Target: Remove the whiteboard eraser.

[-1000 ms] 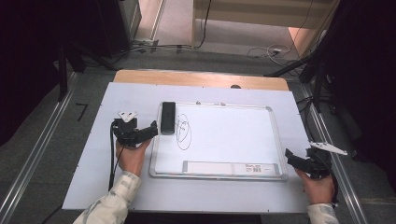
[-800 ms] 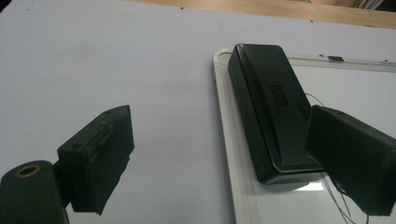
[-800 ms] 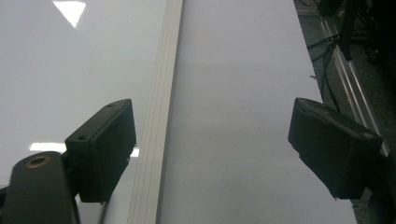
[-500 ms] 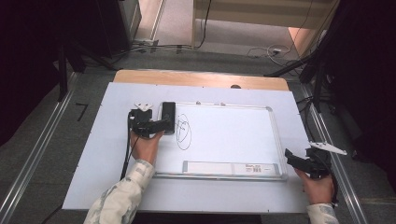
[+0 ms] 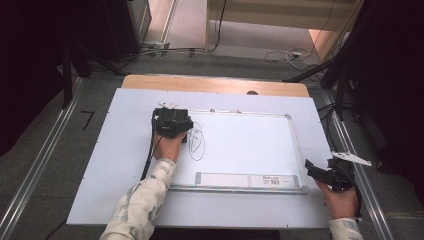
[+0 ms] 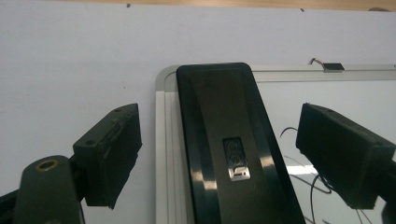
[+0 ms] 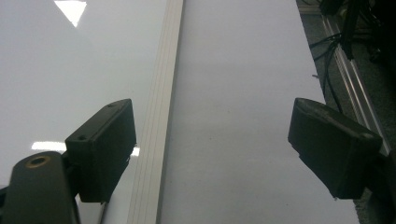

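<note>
The left gripper (image 6: 219, 154) straddles the black eraser (image 6: 229, 140) at the whiteboard's (image 5: 250, 145) top-left corner beside the scribbles (image 5: 196, 142), jaws just closing yet not pressing it, likely to lift it (right gripper (image 7: 212, 154) waits open at the board's lower-right edge)

I seem to be working in a lab or test room: at the frame's centre a white-topped table (image 5: 115, 165) sits between metal floor rails (image 5: 35, 170), with loose cables (image 5: 280, 54) at the top and dark stands (image 5: 67, 70) at the upper left.
</note>
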`<state>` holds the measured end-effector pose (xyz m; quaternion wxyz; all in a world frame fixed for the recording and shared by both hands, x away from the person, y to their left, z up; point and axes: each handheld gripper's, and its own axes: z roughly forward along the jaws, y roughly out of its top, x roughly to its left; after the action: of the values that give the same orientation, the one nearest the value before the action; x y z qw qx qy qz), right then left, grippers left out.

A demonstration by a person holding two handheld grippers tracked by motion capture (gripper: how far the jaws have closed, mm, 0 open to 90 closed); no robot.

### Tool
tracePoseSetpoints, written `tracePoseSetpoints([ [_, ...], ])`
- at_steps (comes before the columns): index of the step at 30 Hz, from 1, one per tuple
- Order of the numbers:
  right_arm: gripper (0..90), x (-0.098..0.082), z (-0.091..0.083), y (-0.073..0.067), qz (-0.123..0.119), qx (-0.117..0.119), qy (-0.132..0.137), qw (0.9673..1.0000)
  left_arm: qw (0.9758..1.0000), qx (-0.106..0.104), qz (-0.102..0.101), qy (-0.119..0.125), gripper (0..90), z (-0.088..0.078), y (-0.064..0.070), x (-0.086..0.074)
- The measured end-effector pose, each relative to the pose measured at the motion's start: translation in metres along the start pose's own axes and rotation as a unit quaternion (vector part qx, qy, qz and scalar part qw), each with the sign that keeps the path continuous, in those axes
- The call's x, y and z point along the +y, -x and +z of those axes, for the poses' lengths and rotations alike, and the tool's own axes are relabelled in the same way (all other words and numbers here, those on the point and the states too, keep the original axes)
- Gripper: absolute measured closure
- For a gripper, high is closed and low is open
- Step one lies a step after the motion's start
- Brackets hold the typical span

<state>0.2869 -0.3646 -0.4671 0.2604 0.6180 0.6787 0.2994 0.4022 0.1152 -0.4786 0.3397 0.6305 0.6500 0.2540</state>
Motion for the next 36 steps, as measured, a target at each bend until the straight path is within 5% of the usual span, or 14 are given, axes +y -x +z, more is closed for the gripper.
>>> tracePoseSetpoints([
  [17,13.9,0.0,0.0,0.002,0.003,0.0,-0.001,1.0,0.9994,0.028,0.011,-0.017,26.4,0.024,0.01,0.002],
  [22,13.9,0.0,0.0,0.002,0.004,0.0,0.0,1.0,0.9996,0.018,0.006,-0.02,30.4,0.026,0.009,0.002],
  [33,13.9,0.0,0.0,0.001,0.003,0.001,0.001,1.0,0.9987,0.045,0.02,-0.013,30.1,0.027,0.018,-0.001],
  [36,13.9,0.0,0.0,0.001,0.003,0.001,0.0,1.0,0.9987,0.044,0.023,-0.011,36.7,0.026,0.017,-0.002],
])
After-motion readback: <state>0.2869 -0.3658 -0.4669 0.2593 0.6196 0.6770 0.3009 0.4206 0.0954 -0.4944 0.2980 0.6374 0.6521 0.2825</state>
